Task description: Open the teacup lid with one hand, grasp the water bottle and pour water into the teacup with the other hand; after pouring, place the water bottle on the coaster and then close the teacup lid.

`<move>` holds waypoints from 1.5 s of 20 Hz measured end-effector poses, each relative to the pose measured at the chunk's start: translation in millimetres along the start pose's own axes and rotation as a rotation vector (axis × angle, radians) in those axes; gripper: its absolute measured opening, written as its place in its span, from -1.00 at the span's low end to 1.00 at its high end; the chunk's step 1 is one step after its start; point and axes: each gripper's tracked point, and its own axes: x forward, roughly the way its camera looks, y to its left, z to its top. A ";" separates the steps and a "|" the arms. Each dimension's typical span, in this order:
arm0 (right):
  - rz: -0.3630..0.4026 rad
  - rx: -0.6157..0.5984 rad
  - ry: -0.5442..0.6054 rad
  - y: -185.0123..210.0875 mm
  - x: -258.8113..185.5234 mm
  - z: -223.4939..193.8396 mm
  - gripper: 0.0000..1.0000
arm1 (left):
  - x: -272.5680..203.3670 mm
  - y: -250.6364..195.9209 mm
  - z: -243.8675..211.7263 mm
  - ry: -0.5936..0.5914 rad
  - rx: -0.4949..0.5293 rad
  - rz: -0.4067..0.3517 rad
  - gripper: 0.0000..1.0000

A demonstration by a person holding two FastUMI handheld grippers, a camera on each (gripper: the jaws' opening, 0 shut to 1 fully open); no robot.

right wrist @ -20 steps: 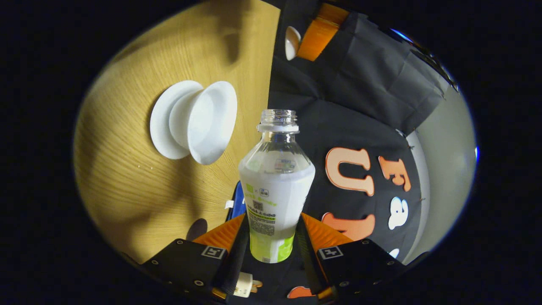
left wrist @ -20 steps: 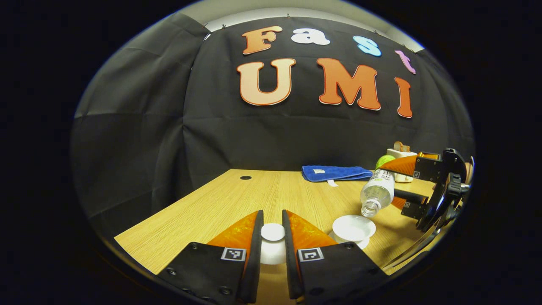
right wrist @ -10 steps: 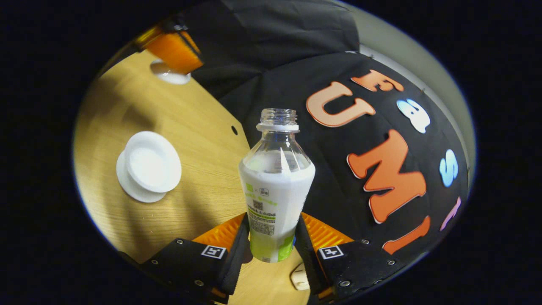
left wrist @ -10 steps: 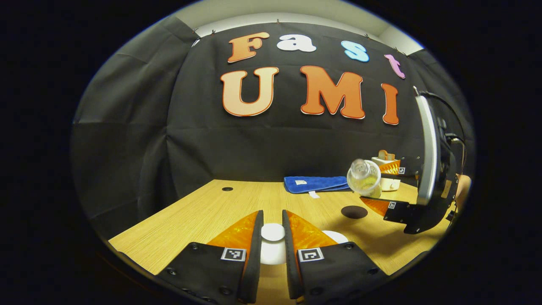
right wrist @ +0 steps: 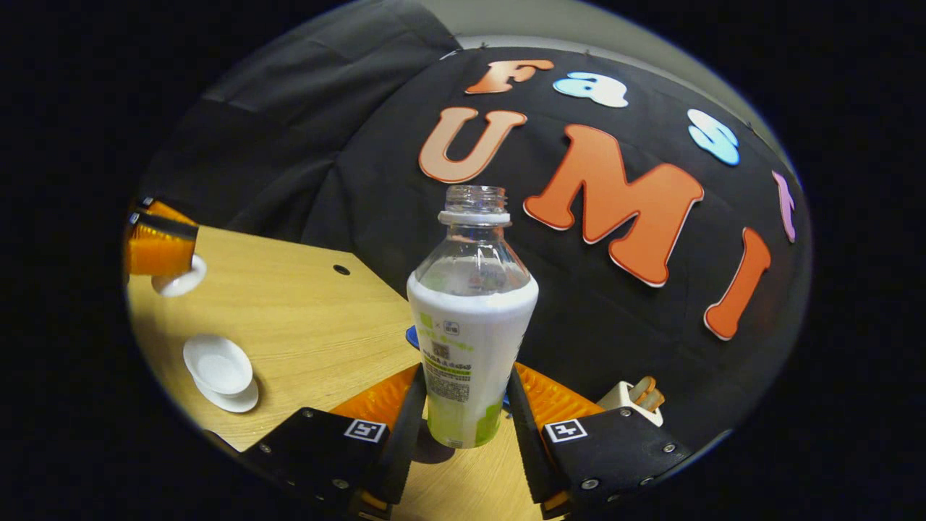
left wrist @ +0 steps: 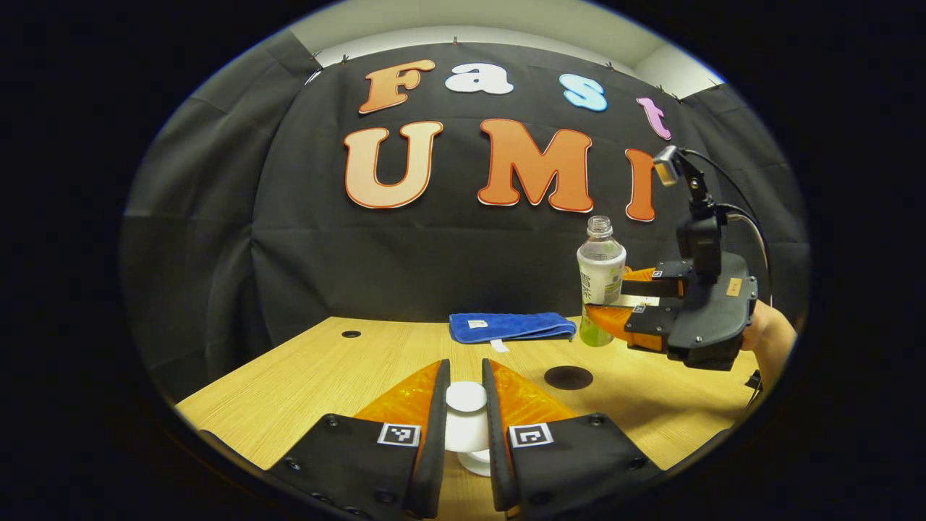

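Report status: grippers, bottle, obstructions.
Left gripper shut on teacup lid. Right gripper shut on water bottle, upright, above table. Coaster unobstructed.

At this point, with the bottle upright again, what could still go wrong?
The uncapped water bottle, gripped low in the right gripper, hangs above the dark coaster; a tilted set-down could tip or spill it. The left gripper holds the teacup lid away from the open teacup, so closing needs careful alignment.

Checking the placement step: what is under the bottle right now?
The bottle hangs upright in the right gripper, above the table. The dark coaster lies nearer the camera, bare. The bottle's base is hidden by the fingers.
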 end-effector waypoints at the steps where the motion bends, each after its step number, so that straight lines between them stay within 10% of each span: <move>1: 0.011 0.059 0.005 1.9 5.2 -4.4 0.30 | 0.8 -3.4 1.5 -0.003 -0.005 -0.007 -0.39; 11: 0.087 0.385 0.153 28.0 14.9 -35.3 0.30 | -0.1 -15.7 22.2 -0.038 0.012 -0.010 -0.39; 24: 0.096 0.404 0.242 47.1 31.3 -78.5 0.31 | 12.2 -2.7 4.9 0.002 -0.006 0.013 -0.39; 30: 0.096 0.465 0.295 52.0 23.8 -97.7 0.75 | 24.4 -14.3 -15.3 0.035 -0.041 -0.018 -0.39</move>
